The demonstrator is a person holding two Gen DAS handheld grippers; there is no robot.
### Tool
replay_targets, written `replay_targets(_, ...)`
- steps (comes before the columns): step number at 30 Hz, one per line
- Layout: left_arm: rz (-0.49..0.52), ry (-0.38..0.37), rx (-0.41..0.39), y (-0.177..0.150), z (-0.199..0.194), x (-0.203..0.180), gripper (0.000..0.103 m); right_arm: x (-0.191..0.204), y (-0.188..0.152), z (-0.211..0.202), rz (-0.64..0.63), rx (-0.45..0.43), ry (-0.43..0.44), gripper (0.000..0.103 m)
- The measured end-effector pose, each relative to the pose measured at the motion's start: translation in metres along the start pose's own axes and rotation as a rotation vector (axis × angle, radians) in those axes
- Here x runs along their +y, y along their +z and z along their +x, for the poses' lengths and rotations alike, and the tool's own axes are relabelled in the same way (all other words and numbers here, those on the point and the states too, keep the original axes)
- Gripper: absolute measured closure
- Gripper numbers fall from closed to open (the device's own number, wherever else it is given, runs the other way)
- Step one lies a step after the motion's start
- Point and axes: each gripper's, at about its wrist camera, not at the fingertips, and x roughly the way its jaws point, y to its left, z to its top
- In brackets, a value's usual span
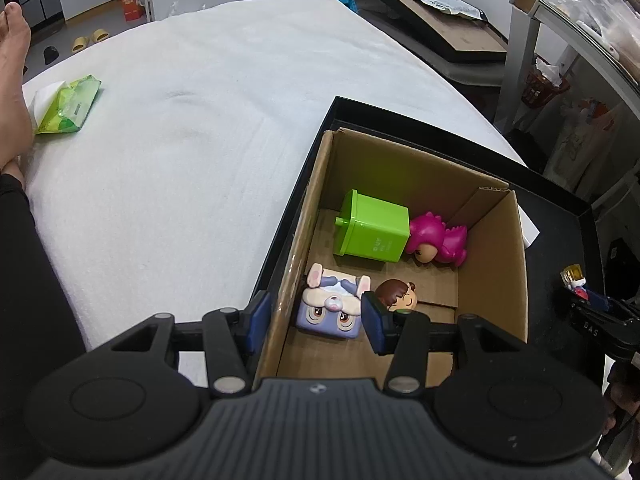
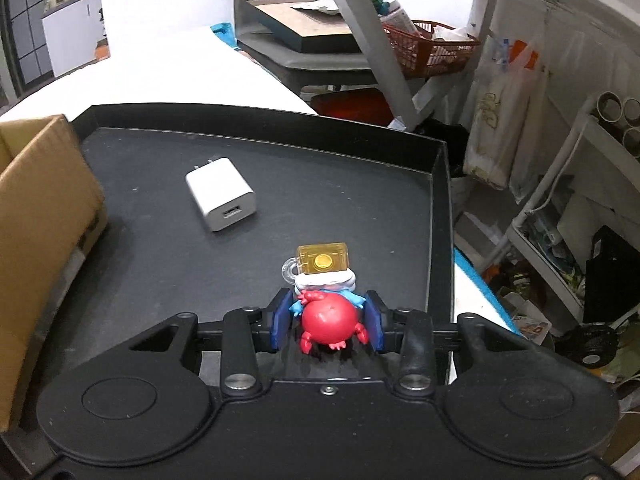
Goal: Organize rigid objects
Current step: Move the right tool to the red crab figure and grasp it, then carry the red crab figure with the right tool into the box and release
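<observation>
A cardboard box [image 1: 496,264] stands in a black tray [image 2: 160,248] on a white bed. It holds a green toy bin [image 1: 372,232], a pink figure [image 1: 438,240], a purple bunny block [image 1: 332,304] and a brown-haired figure [image 1: 398,294]. My left gripper [image 1: 314,312] is open and straddles the box's left wall, with one finger outside it and the other above the bunny block. On the tray floor, my right gripper [image 2: 327,316] is shut on a red crab figure [image 2: 328,320] with blue arms and a yellow block top. A white charger [image 2: 220,196] lies farther out on the tray.
A green wipes pack [image 1: 68,104] lies on the bed at far left, beside a person's bare foot [image 1: 14,60] and a black-clad leg. Cluttered shelves and a red basket [image 2: 432,48] stand right of the tray. A framed board [image 1: 440,20] leans beyond the bed.
</observation>
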Motion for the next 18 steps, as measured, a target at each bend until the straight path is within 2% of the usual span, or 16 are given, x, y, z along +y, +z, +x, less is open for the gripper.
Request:
replay_targets(8, -0.008, -0.014, -0.001, 0.000, -0.003, 0.003, 0.055, 0.016, 0.008, -0.023, -0.006, -0.026, 0.017, 0.065)
replay_targets(18, -0.013, -0.041, -0.004, -0.001, -0.006, 0.007, 0.055, 0.050, 0.031, -0.052, -0.042, -0.059, 0.084, 0.065)
